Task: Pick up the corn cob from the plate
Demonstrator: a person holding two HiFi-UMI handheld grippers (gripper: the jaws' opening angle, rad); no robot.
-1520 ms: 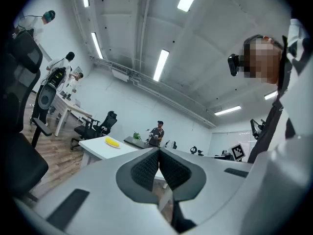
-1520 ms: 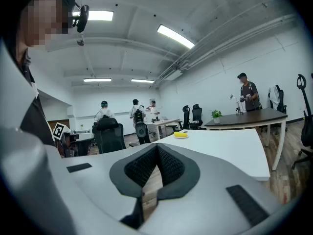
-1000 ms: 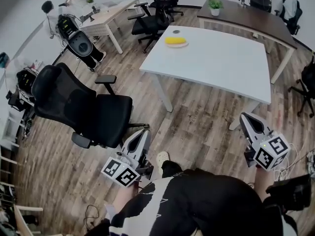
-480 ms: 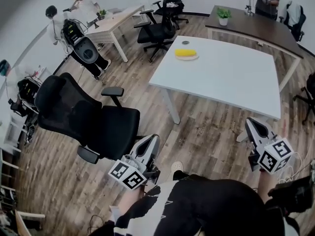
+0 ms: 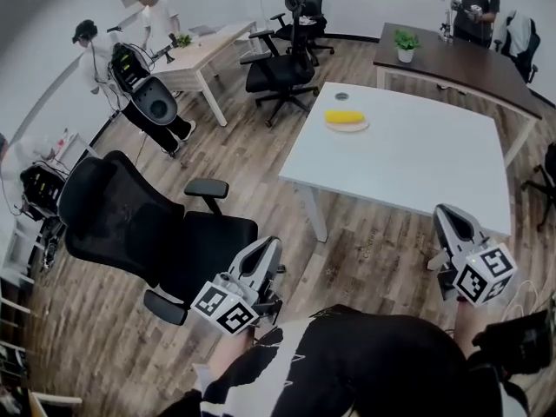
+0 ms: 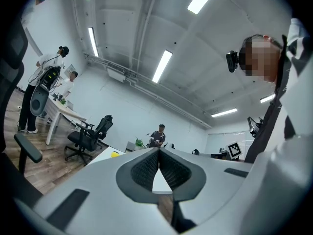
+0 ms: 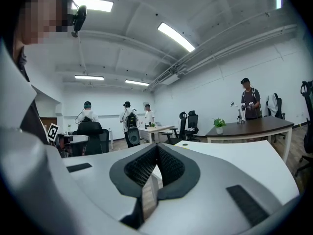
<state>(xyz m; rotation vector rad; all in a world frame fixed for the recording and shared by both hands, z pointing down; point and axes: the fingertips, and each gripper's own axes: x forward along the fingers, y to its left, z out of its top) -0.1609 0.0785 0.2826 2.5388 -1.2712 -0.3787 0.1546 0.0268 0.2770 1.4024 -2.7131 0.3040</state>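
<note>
Yellow corn cob [image 5: 345, 117] lies on its plate [image 5: 349, 128] at the white table's [image 5: 417, 163] far side in the head view. The left gripper [image 5: 269, 247] and right gripper [image 5: 447, 212] sit well apart from it, off the table's near side.
Left gripper view: jaws pressed together, empty, cob far ahead on the table.
Right gripper view: jaws pressed together, empty.

You are standing in a large open office. A wood-plank floor [image 5: 243, 159] runs under a big white table [image 5: 417, 159], a dark curved desk [image 5: 460, 63] bearing a small potted plant [image 5: 406, 40], and a pale wooden desk [image 5: 204, 49] near the far wall. Black swivel chairs stand about: one chair [image 5: 148, 224] just beside you, another chair [image 5: 278, 68] by the pale desk. Overhead, long strip lights [image 6: 162, 65] and bare pipes [image 6: 146, 84] cross a white ceiling. People [image 5: 94, 46] stand at the desks.
</note>
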